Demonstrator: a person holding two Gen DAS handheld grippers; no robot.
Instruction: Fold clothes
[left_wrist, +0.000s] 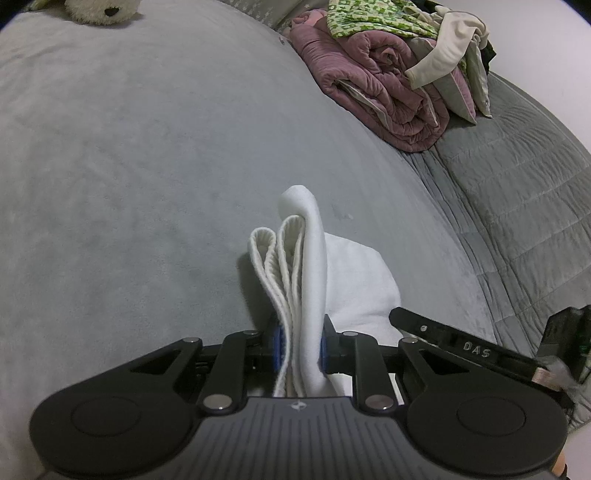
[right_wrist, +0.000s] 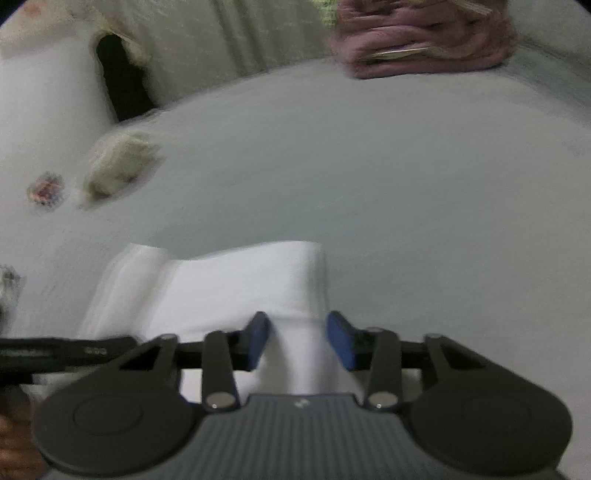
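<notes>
The left gripper (left_wrist: 300, 341) had its blue pads pinched tight on a bunched fold of the white garment (left_wrist: 303, 266), whose ribbed edges stood up in loops at the lower middle of the left wrist view. The rest of the cloth lay on the grey bedspread (left_wrist: 147, 166). The right gripper (right_wrist: 300, 339) had its blue fingers (right_wrist: 256, 339) spread, a ridge of the same white garment (right_wrist: 236, 288) lying between them without either pad clearly pressing it. In the upper right of the left wrist view sat a rolled pink quilt (left_wrist: 380, 96) under a heap of green and cream clothes (left_wrist: 406, 26). A plush toy (left_wrist: 99, 9) lay at the upper left edge.
</notes>
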